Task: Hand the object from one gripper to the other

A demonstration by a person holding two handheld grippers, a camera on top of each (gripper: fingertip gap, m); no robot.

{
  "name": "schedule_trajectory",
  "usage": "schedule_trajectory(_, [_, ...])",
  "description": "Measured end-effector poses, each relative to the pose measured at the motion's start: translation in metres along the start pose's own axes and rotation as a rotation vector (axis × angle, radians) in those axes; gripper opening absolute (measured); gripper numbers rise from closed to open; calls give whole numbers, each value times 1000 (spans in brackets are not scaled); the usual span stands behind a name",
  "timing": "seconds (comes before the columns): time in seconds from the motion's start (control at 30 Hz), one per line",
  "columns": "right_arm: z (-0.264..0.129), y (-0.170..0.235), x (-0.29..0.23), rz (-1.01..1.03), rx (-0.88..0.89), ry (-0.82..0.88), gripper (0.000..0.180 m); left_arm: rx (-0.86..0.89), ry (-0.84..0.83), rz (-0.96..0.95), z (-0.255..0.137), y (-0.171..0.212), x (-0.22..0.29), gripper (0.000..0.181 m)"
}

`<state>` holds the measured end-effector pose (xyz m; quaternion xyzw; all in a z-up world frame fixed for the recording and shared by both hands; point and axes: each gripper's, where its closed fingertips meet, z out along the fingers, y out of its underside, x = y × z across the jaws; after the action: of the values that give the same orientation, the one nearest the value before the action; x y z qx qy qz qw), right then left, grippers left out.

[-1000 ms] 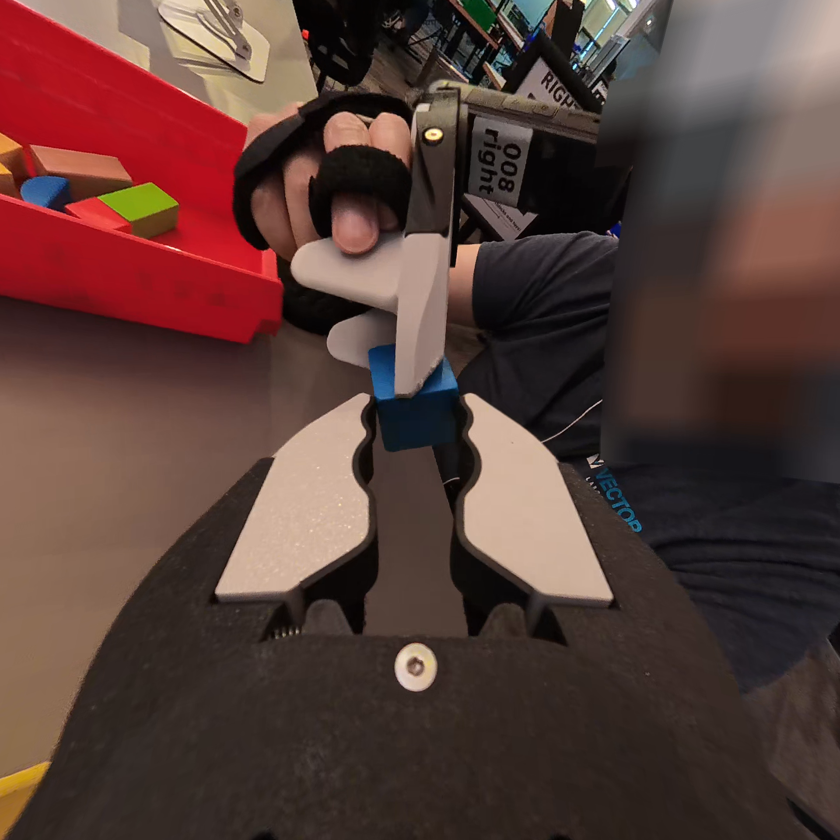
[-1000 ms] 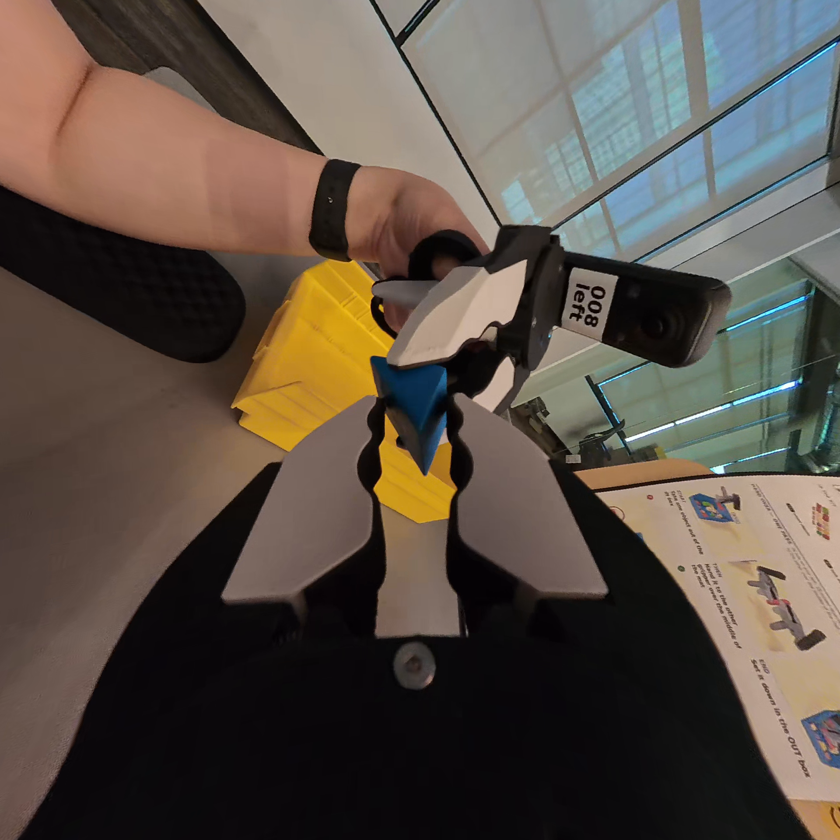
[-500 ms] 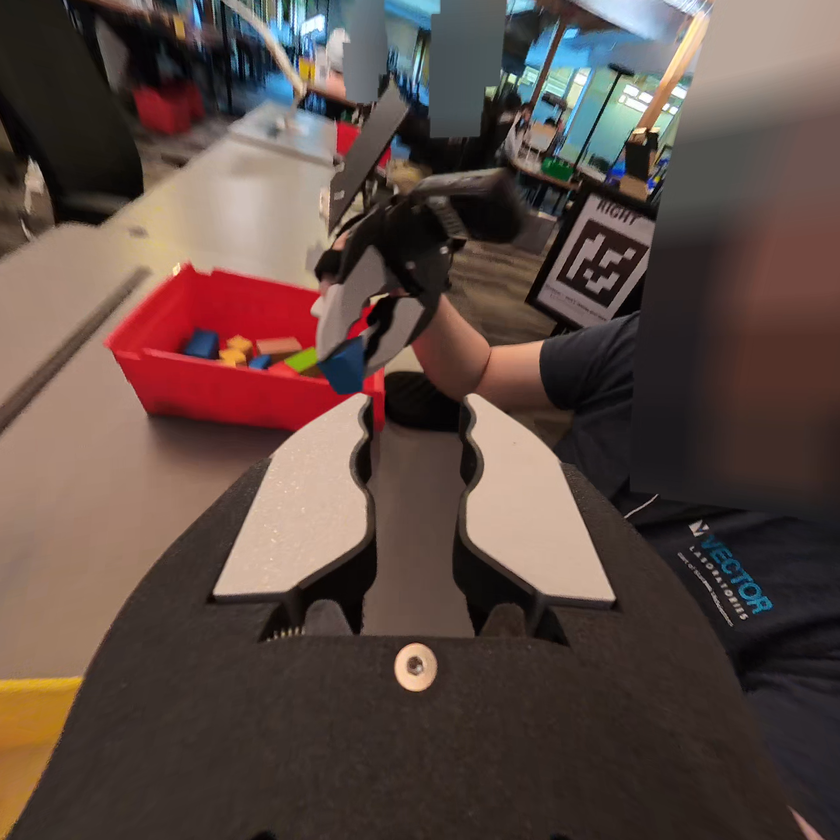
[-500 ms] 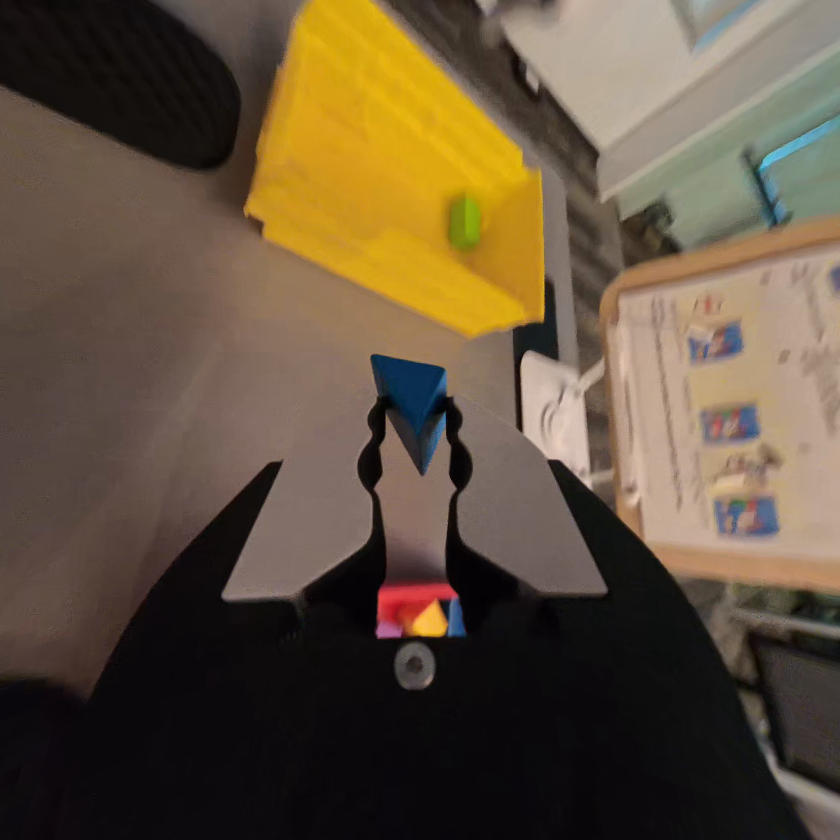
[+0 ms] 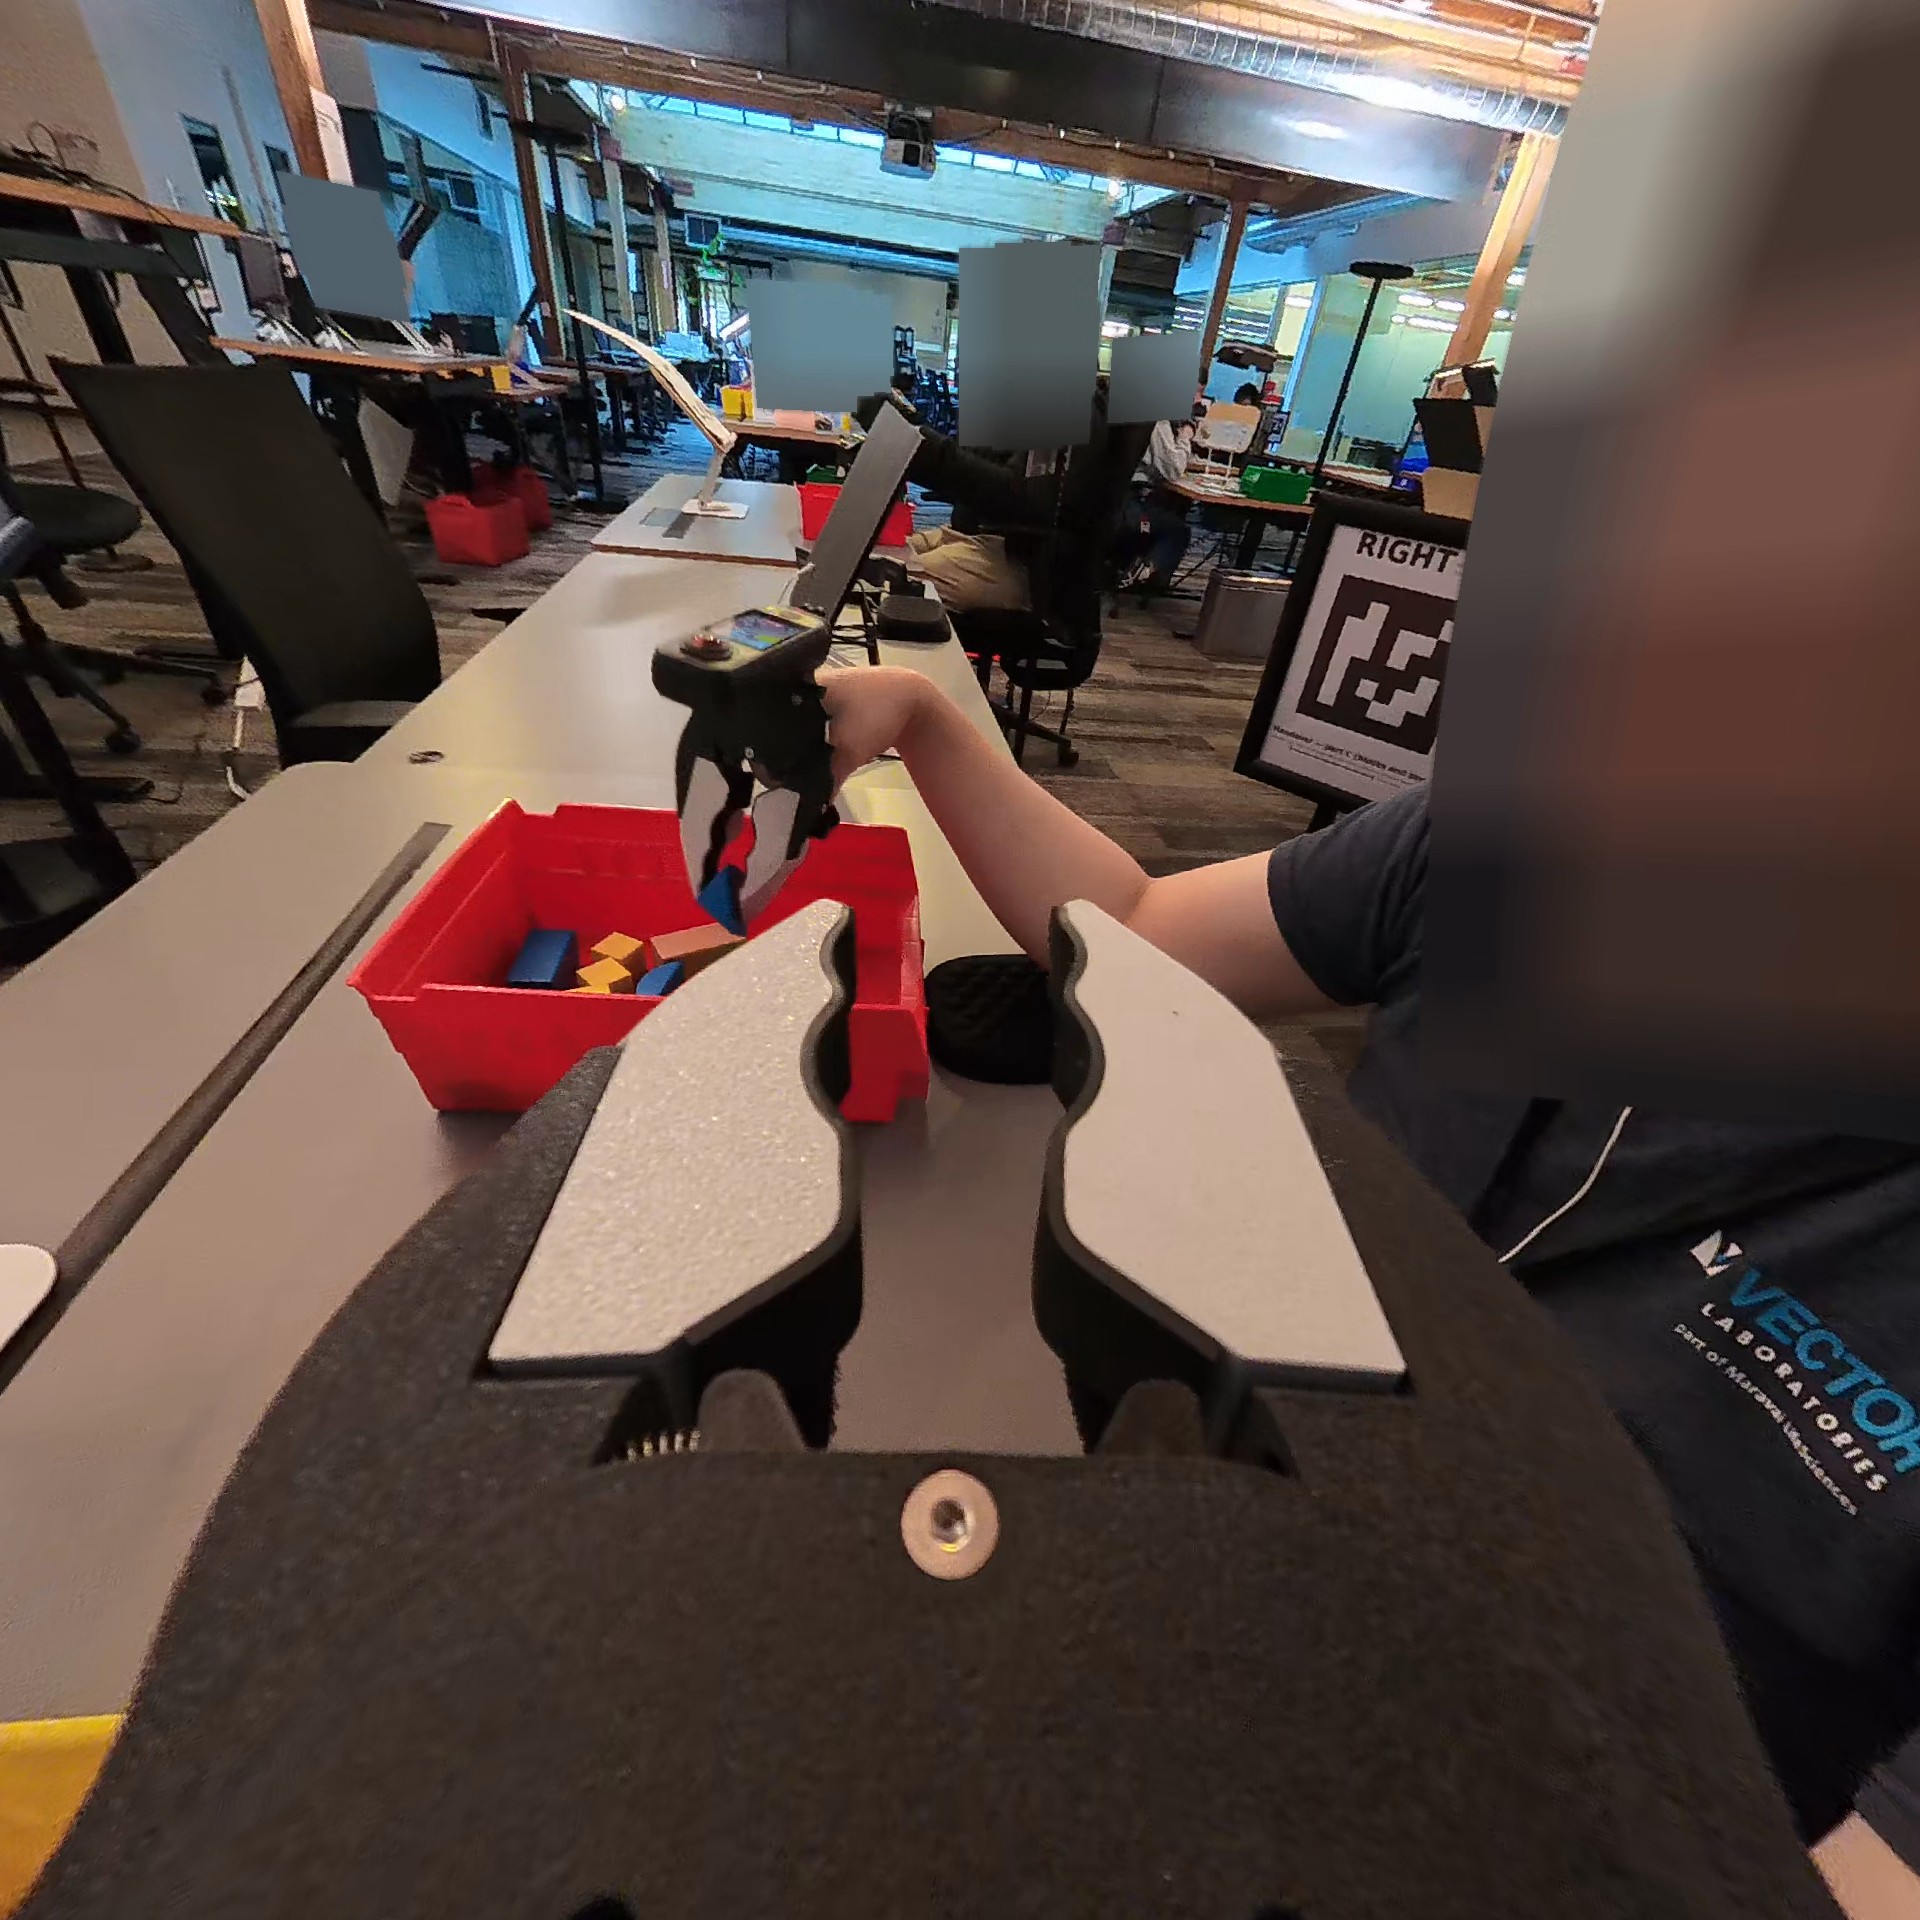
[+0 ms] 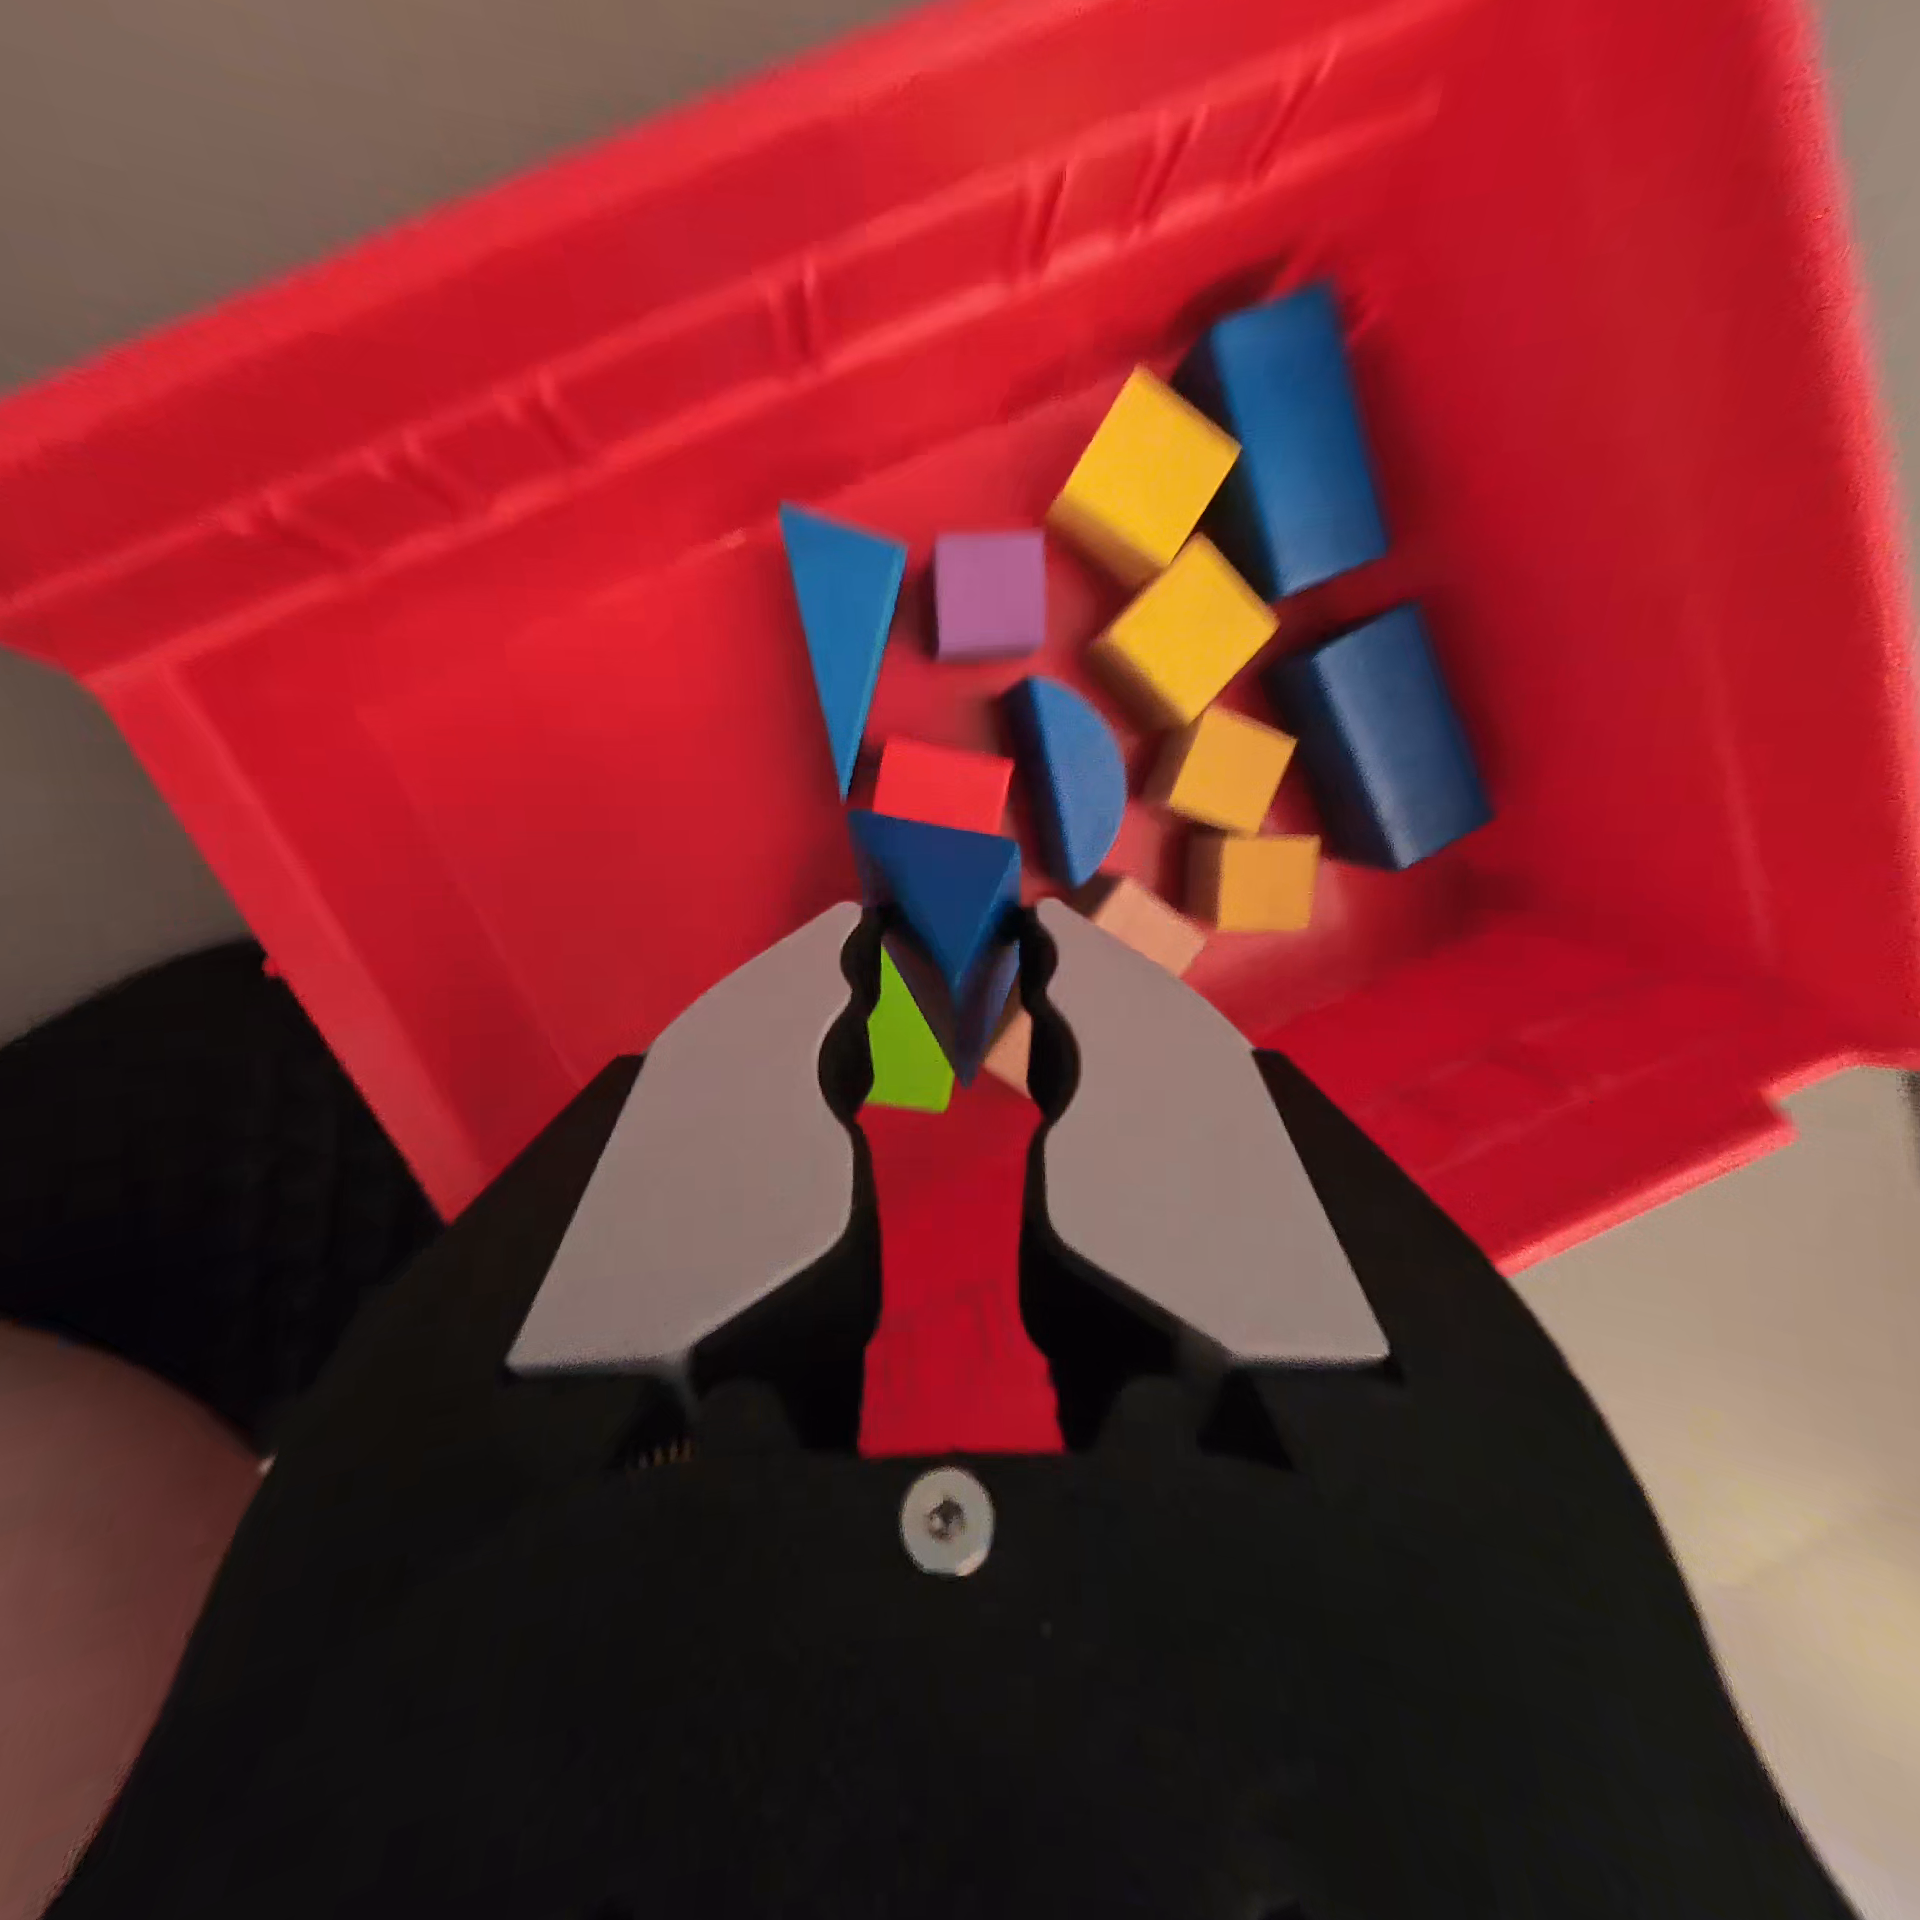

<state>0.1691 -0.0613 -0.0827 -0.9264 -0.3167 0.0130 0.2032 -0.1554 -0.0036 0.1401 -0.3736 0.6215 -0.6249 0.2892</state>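
My right gripper [image 6: 945, 925] is shut on a blue triangular block [image 6: 940, 883], with both pads pressed on its sides. It points down over the red bin [image 6: 520, 416], above several loose coloured blocks. In the left wrist view the right gripper [image 5: 732, 904] hangs over the red bin [image 5: 499, 1049] with the blue block [image 5: 722, 896] at its tips. My left gripper [image 5: 951, 925] is open and empty, held back above the grey table, apart from the bin.
The bin holds yellow [image 6: 1143, 468], blue [image 6: 1299, 436], purple [image 6: 987, 592], red and green blocks. A black pad [image 5: 987, 1018] lies right of the bin. A yellow bin corner [image 5: 42, 1787] shows at bottom left. A person's arm [image 5: 1039, 831] reaches across. A standing sign [image 5: 1371, 655] is at the right.
A second ago both grippers met at the blue block. The left gripper let go and drew back; the right gripper carried the block over the red bin and turned downward.
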Motion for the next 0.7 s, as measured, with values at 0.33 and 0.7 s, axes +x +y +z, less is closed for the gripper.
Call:
schedule_trajectory(0.33, [42,-21,-59,-187,43,-370,28,-56,7,6,6,8,5,34])
schedule_trajectory(0.7, [68,-29,-67,-194,41,-430,28,-74,14,12,4,9,10,34])
